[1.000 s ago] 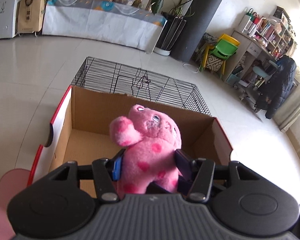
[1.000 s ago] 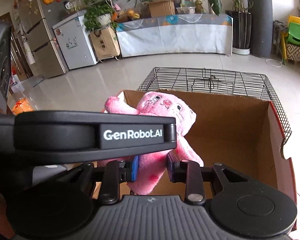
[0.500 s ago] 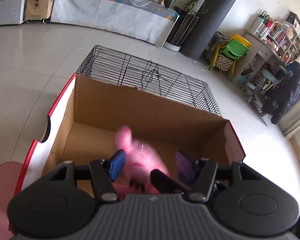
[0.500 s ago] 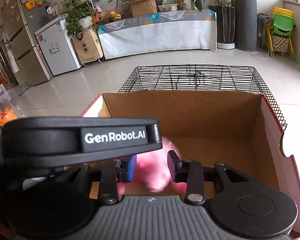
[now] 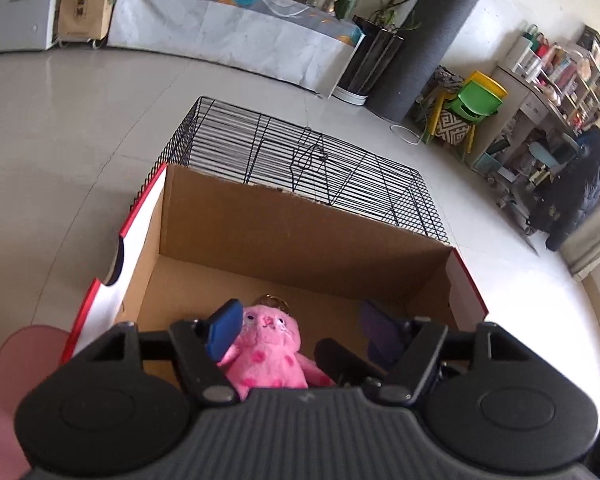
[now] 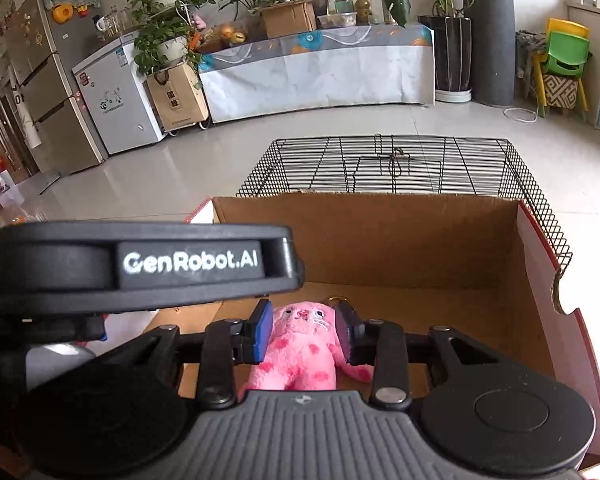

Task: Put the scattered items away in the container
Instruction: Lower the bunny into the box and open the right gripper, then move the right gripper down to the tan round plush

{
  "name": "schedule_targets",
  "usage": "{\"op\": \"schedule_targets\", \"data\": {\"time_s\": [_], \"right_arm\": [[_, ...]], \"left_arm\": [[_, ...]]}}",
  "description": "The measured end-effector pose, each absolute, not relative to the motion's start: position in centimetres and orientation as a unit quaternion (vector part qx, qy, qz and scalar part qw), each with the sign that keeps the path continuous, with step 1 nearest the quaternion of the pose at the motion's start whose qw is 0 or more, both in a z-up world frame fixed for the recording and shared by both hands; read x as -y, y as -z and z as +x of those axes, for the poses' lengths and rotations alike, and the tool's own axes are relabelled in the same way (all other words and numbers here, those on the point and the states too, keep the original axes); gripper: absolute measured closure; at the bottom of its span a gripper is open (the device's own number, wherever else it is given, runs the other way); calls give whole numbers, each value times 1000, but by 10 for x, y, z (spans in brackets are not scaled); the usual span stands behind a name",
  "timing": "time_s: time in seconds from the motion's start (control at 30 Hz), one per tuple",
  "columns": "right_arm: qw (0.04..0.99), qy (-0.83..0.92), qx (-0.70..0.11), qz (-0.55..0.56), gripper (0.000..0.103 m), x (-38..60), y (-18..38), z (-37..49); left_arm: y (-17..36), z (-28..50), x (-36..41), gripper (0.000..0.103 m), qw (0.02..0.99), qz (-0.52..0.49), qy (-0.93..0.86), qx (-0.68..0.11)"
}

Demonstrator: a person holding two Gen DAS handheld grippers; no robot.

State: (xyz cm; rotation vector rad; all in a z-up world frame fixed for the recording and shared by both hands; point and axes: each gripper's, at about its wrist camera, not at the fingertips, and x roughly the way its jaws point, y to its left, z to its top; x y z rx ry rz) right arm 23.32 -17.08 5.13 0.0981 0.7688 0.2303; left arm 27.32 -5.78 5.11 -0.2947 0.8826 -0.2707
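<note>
Matte black plastic left claw [image 5: 300, 330]: ribbed grey housing, round side discs, silver screws, blue finger pads; the matching right claw [image 6: 302, 334] faces white "GenRobot.AI" lettering on its neighbour

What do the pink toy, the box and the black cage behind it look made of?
Pink toy: soft fuzzy plush, by its matted pile. Box: matte brown corrugated cardboard, glossy red-and-white outside. Cage: thin black wire, probably coated metal.
</note>
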Motion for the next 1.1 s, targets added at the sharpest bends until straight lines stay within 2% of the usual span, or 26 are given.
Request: {"op": "schedule_targets", "data": {"time_s": [0.03,0.23,0.63,0.9,1.1], "right_arm": [[921,-111,-371,48,66,171,-54,232],[927,-121,-352,49,62,167,-70,221],[924,-167,-343,17,61,165,-88,183],[908,-199,-370,-9,60,157,-83,153],[885,-228,-407,-19,51,149,-63,139]], "left_arm": [[-55,270,57,24,887,-138,131,-420],[-79,252,48,20,898,-128,134,-400],[-107,207,25,18,910,-107,122,-380],[-111,169,11,14,914,-80,109,-382],[-93,149,-2,11,896,-111,106,-418]]}}
